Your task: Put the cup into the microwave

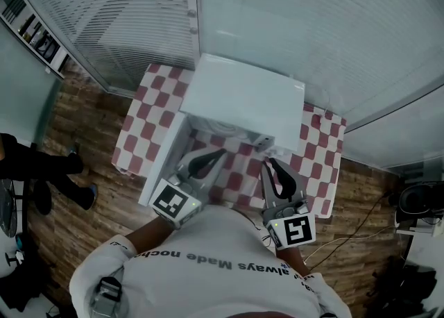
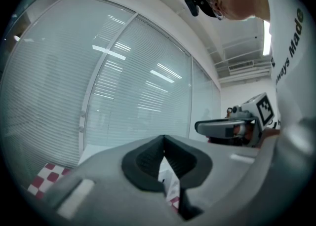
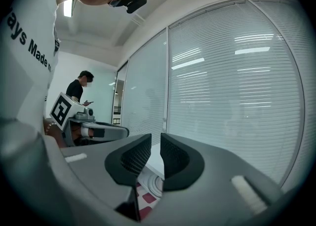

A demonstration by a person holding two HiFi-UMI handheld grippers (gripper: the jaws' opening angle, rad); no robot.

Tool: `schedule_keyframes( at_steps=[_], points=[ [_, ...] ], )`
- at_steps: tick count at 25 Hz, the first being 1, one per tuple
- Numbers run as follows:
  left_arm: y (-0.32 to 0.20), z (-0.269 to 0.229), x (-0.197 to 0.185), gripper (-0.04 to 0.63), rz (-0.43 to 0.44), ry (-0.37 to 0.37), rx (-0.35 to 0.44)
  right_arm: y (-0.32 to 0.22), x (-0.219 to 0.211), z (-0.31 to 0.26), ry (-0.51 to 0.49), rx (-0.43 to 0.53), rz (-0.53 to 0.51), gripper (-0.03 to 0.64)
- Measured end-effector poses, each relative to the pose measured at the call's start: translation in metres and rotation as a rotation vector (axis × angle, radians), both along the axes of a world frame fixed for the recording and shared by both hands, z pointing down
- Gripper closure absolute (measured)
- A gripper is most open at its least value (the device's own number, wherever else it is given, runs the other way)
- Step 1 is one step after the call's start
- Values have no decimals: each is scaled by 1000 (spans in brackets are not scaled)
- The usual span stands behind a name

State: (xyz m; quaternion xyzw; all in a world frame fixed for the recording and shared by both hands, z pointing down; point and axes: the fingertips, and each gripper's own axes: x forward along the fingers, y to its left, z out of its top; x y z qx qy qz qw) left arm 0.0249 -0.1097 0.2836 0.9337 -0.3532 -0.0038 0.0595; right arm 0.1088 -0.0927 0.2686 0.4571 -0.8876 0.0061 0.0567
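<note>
A white microwave (image 1: 243,98) stands at the back of the red-and-white checked table (image 1: 149,112), its door (image 1: 161,165) swung open to the left. A white ringed disc (image 1: 220,127) (image 3: 154,186) lies at its open front. A small pale thing (image 1: 262,143) by the microwave's front right may be the cup; I cannot tell. My left gripper (image 1: 216,153) (image 2: 163,141) hovers by the door, tips touching, empty. My right gripper (image 1: 268,164) (image 3: 156,143) hangs over the table's front, its jaws together but for a thin slit, empty.
Glass walls with blinds (image 1: 312,25) close off the back. A person (image 1: 41,171) (image 3: 79,88) stands on the wooden floor to the left. Cables (image 1: 347,240) lie on the floor to the right. Each gripper shows in the other's view: (image 2: 232,127), (image 3: 94,131).
</note>
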Motion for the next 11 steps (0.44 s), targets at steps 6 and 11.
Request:
schedule_keyframes(
  at_steps=[6,11],
  points=[
    [1,1,-1,591,-11,25,-23,-1,-1,-6,-24,8,14,558],
    [2,2,-1,592,2,14,-8,1,-2,-7,-14,13,13,558]
  ],
)
